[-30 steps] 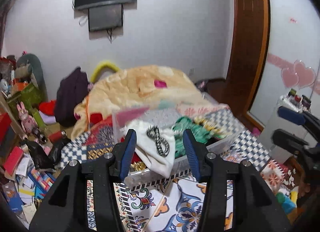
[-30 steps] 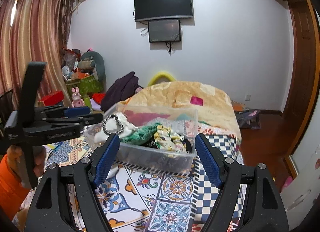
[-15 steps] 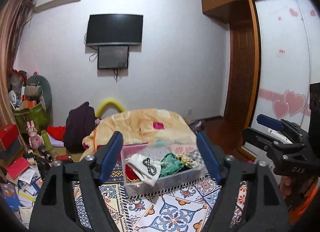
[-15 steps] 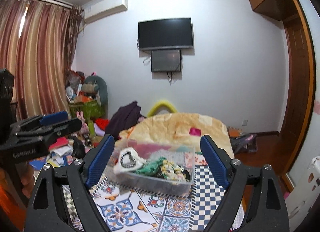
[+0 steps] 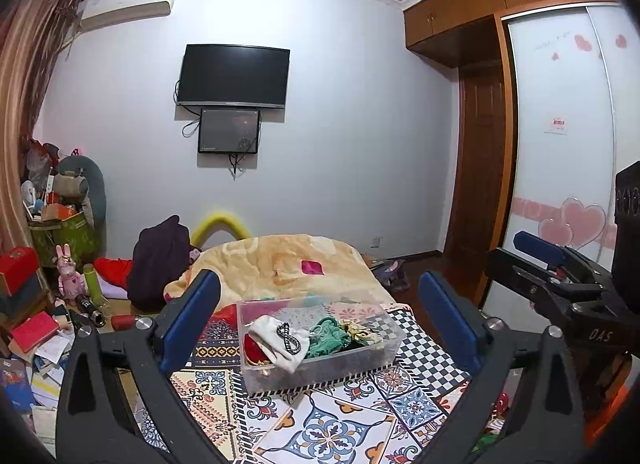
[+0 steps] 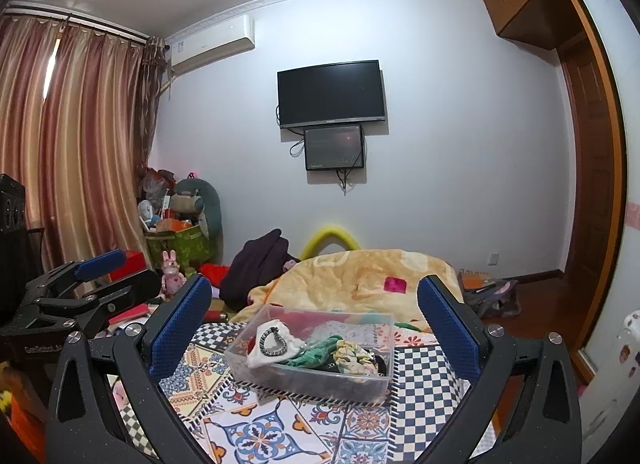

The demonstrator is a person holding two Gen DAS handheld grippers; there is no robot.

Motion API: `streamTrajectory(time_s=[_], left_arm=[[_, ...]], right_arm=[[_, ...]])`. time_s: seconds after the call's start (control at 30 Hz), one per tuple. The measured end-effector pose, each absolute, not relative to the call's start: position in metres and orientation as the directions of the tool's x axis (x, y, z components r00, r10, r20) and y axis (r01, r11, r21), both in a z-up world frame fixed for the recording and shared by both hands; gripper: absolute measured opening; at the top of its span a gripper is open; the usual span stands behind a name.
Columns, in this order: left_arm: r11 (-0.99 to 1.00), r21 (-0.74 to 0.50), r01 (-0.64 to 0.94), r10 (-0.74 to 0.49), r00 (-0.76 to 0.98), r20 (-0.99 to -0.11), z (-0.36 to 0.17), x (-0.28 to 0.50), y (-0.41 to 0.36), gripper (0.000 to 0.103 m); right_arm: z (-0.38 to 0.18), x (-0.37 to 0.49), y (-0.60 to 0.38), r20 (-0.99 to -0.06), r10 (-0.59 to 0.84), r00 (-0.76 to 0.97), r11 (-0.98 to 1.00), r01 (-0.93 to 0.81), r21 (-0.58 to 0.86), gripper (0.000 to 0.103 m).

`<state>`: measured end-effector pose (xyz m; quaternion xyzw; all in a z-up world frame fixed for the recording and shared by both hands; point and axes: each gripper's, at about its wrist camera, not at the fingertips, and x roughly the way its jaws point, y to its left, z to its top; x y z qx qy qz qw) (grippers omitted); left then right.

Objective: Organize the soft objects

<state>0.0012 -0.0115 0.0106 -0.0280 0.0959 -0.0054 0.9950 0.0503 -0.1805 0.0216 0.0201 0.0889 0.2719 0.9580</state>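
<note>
A clear plastic box [image 5: 376, 360] [image 6: 360, 382] stands on the patterned bed cover [image 5: 340, 428] [image 6: 276, 428]. It holds soft items: a white cloth [image 5: 272, 334] [image 6: 280, 334] with a black-and-white band [image 5: 289, 340] [image 6: 273, 342] on top, a green cloth [image 5: 328, 340] [image 6: 316, 356], a yellow patterned cloth [image 6: 352, 356] and something red [image 5: 252, 348]. My left gripper [image 5: 318, 324] is open and empty, well back from the box. My right gripper [image 6: 314, 328] is open and empty, also well back. Each gripper shows at the edge of the other's view.
A peach blanket [image 5: 280, 264] [image 6: 360, 276] lies bunched behind the box. A dark garment [image 5: 158, 260] and a yellow tube [image 5: 220, 224] lie beyond it. Cluttered boxes, books and toys [image 5: 44, 304] fill the left floor. A wardrobe and door [image 5: 480, 164] stand at the right.
Both grippers have pulled back and up from the box, so it looks smaller and farther. The left jaws have opened wider. The box's contents have not moved.
</note>
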Motion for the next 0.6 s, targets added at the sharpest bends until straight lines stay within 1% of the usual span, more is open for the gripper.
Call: streamTrajectory(time_s=[0.6], left_arm=[[0.998,-0.058,0.003,-0.014,0.982,-0.190,0.0104,-0.0004,-0.0121,0.102]], right_arm=[[0.0225,0.0463,-0.1855,-0.149,0.526,0.837,0.850,-0.518,0.090,0.103]])
